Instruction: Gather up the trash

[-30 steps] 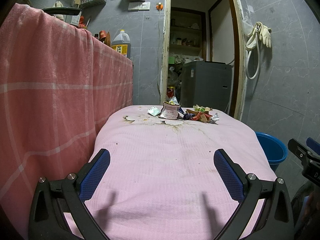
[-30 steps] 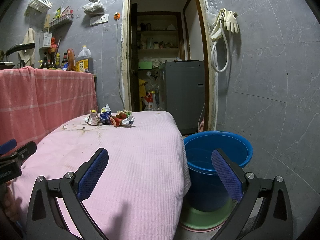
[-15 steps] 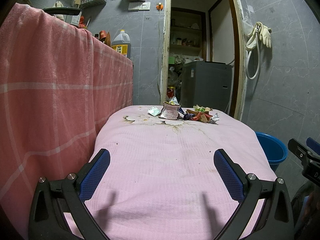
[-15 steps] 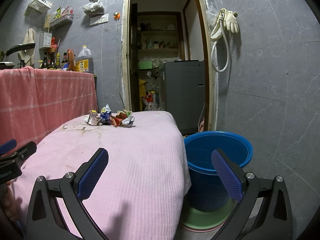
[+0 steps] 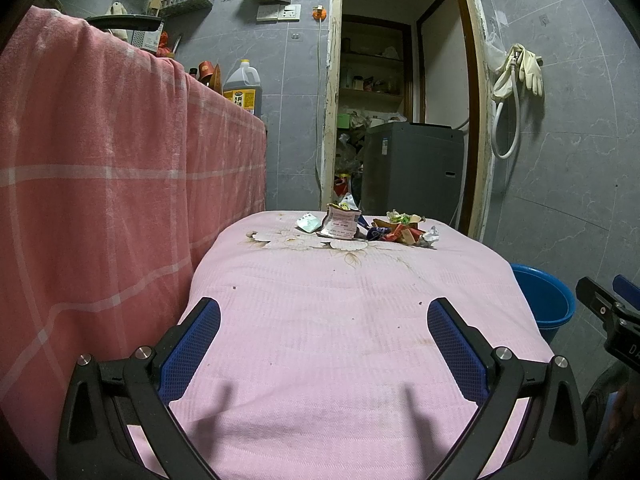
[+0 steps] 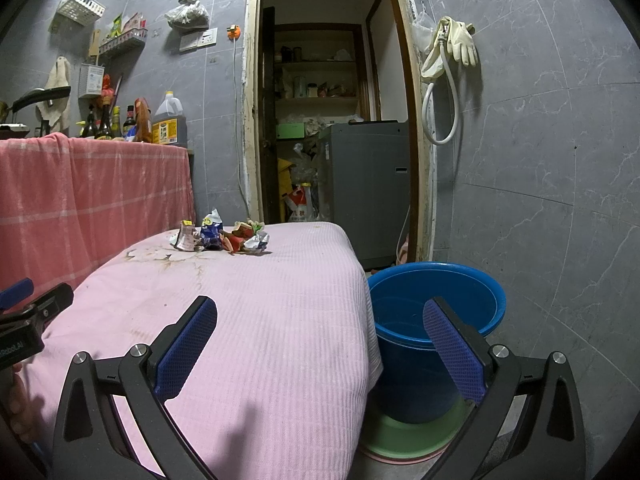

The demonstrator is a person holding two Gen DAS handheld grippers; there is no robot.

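A small heap of crumpled wrappers and paper scraps (image 5: 372,229) (image 6: 224,236) lies at the far end of a table under a pink cloth (image 5: 340,320) (image 6: 240,312). My left gripper (image 5: 324,336) is open over the near end of the cloth, far from the heap, with nothing between its blue pads. My right gripper (image 6: 320,340) is open as well, held over the table's right edge. A blue bucket (image 6: 436,312) (image 5: 544,300) stands on the floor right of the table.
A higher counter draped in a red checked cloth (image 5: 100,168) runs along the left, with bottles and an oil jug (image 5: 242,90) on it. A doorway behind the table shows a grey washing machine (image 5: 412,168). Rubber gloves and a hose (image 6: 448,56) hang on the right tiled wall.
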